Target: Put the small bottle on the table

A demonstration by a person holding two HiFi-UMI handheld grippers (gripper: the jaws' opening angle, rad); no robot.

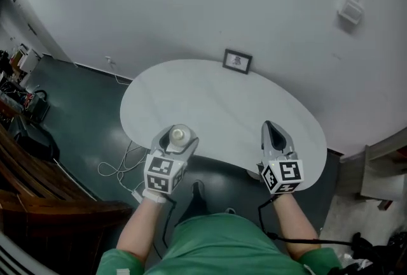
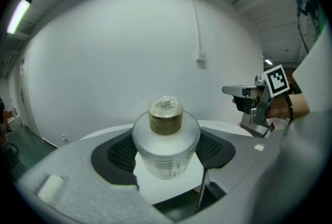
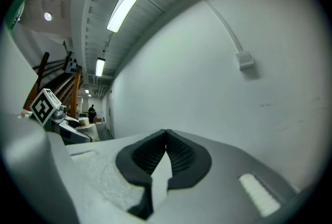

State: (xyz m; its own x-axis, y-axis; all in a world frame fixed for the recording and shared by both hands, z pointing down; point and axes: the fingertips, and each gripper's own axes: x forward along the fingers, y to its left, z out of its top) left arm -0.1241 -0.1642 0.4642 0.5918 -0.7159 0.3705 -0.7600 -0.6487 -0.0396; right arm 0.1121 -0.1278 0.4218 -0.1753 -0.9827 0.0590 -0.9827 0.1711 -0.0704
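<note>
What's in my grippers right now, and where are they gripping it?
Left gripper clamps the bottle by its body, below the cap. Right gripper is shut, empty.

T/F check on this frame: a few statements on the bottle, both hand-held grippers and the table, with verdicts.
1. The left hand-held gripper is shut on the small bottle. True.
2. The right hand-held gripper has its jaws wide apart. False: its jaws meet, with nothing between them.
3. A framed picture stands at the far edge of the table, by the wall. True.
4. The small bottle lies on its side in the jaws. False: it stands upright, cap up.
</note>
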